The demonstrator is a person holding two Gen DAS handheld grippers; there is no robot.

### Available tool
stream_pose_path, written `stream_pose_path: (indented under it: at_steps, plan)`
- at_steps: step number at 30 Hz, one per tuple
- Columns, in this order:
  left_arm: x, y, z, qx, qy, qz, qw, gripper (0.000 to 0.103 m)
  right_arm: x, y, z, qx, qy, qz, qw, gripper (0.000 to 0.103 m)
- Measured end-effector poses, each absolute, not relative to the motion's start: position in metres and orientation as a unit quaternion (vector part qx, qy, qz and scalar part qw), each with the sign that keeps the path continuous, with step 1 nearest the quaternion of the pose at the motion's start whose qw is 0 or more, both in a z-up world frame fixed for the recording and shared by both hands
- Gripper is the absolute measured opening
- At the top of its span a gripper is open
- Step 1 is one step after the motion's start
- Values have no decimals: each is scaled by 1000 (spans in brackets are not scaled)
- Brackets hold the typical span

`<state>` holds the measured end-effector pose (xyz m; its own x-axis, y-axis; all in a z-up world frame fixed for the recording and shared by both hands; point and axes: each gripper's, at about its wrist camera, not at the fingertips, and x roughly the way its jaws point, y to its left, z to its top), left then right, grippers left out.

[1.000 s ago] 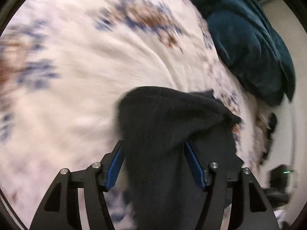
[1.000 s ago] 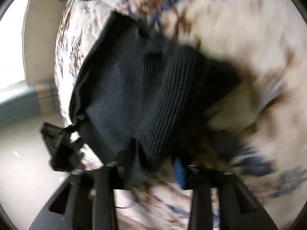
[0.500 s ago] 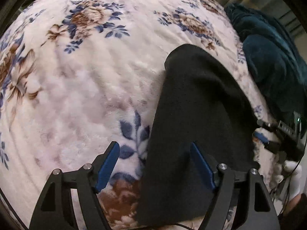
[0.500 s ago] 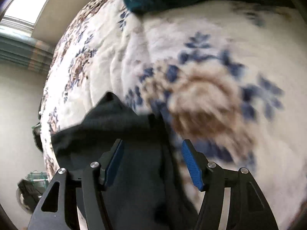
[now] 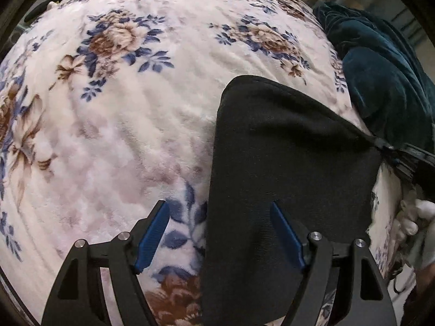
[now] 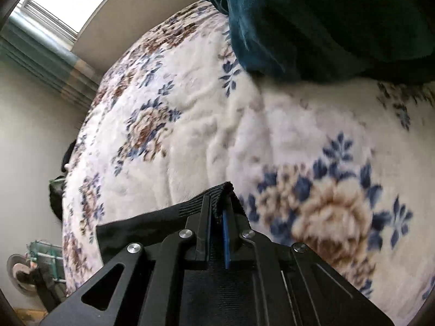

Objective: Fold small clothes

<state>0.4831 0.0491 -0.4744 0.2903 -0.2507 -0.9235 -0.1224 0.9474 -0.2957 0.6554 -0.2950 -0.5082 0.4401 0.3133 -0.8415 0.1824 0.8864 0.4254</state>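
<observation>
The black knit garment lies flat on the floral fleece blanket of the bed. The left gripper hovers with its fingers spread wide; the garment's left edge runs between them, and neither pad presses on it. The right gripper is clamped tight on the ribbed hem, which pokes out just beyond its fingertips.

The cloth looks light, soft and limp, so it will likely sag and drape wherever unsupported. The ribbed band seems the thickest, firmest part to pinch. A second hold on the far corner ahead of the left fingers would probably keep the fold square.

No brand, label or writing is legible on anything.
</observation>
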Motion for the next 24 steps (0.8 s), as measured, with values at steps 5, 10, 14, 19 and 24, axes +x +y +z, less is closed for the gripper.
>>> stream_pose_path:
  at_steps: [5, 10, 14, 19, 24]
  plan:
    - [495, 51, -478, -163, 605, -36, 778, 75, 672, -304, -541, 248, 580, 39, 775, 10]
    - [514, 45, -469, -172, 600, -58, 780, 75, 636, -348, -533, 361, 578, 46, 731, 81]
    - [507, 39, -471, -147, 606, -62, 779, 75, 579, -361, -543, 377, 619, 33, 688, 81]
    - [483, 44, -482, -149, 631, -51, 760, 75, 527, -346, -574, 387, 642, 13, 662, 8]
    - [441, 63, -475, -145, 642, -31, 752, 75, 487, -343, -540, 397, 584, -30, 707, 9]
